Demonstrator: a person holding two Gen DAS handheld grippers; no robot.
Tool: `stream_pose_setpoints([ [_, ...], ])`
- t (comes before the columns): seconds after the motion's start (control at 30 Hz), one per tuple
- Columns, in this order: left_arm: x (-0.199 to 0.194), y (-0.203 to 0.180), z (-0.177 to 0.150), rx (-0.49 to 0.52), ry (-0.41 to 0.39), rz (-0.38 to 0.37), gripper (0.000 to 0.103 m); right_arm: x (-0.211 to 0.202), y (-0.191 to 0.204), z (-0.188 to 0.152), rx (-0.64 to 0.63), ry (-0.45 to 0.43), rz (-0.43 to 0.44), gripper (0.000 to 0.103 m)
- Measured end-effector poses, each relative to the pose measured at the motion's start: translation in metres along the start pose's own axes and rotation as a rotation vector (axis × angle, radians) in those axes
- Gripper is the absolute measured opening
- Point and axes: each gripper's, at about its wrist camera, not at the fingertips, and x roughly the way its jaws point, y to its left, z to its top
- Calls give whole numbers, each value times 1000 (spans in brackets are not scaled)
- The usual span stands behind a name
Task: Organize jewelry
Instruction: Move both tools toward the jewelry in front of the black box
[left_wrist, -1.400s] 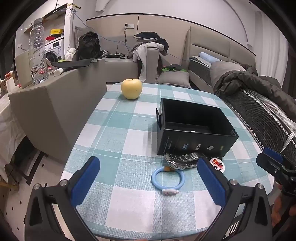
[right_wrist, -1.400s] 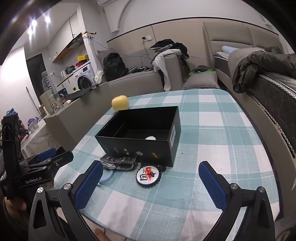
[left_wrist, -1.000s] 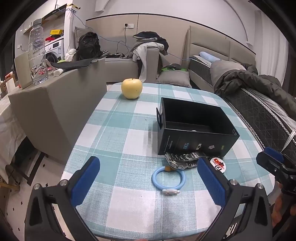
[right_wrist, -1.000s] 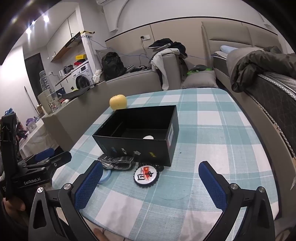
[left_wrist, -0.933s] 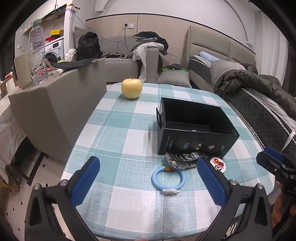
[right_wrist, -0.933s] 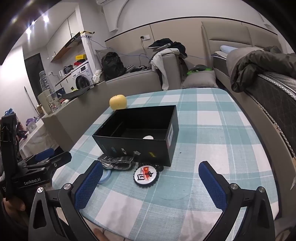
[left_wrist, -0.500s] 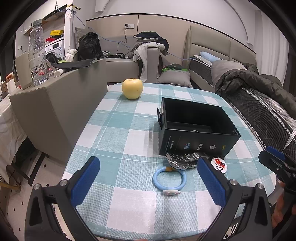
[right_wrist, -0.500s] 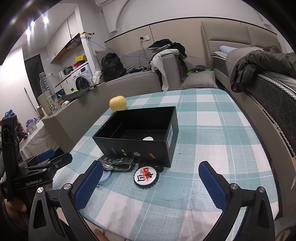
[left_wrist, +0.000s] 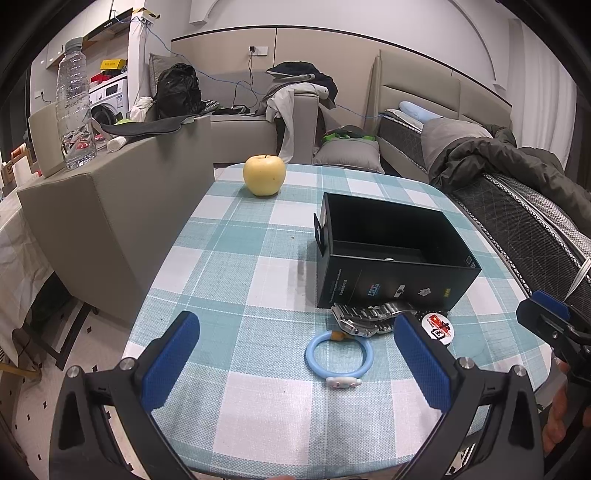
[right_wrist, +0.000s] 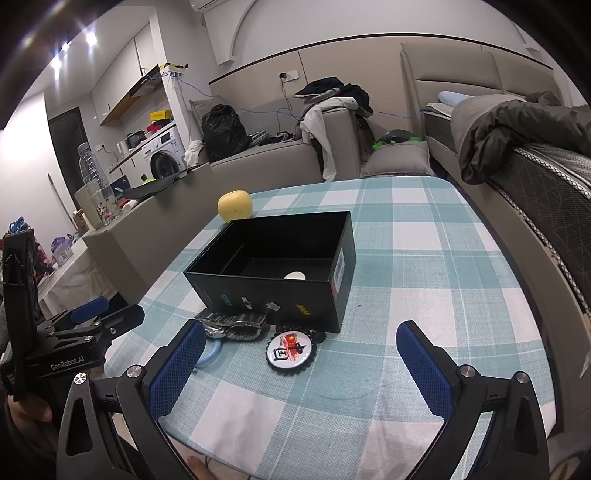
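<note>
An open black box (left_wrist: 391, 254) (right_wrist: 280, 273) stands on the teal checked table. A small white disc (right_wrist: 294, 275) lies on its floor. In front of the box lie a silver metal watch (left_wrist: 369, 318) (right_wrist: 236, 325), a light blue ring bracelet (left_wrist: 339, 355) (right_wrist: 210, 352) and a round badge (left_wrist: 437, 328) (right_wrist: 291, 349). My left gripper (left_wrist: 295, 362) is open and empty above the near table edge, with the bracelet between its pads. My right gripper (right_wrist: 301, 363) is open and empty, with the badge just ahead of it.
A yellow apple (left_wrist: 264, 174) (right_wrist: 235, 205) sits at the far side of the table (left_wrist: 236, 273). A grey sofa arm (left_wrist: 110, 206) with a plastic bottle (left_wrist: 74, 103) is at the left. A bed (left_wrist: 517, 199) runs along the right.
Both grippers have crept slightly forward over the table. Nothing on the table has moved and both grippers stay open.
</note>
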Motion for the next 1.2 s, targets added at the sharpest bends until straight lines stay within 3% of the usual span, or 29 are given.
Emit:
stream_pose_setpoints([
  [0.53, 5, 3, 3, -10, 10, -16, 102, 5, 1, 1, -10, 3, -21, 103],
  [0.8, -1, -1, 4, 15, -42, -11, 102, 9, 4, 1, -34, 13, -41, 103],
  [0.97, 2, -2, 4, 18, -31, -15, 102, 22, 6, -2, -39, 72, -37, 103],
  [1.2, 10, 1, 3, 13, 20, 36, 102, 42, 20, -12, -116, 135, -71, 102],
])
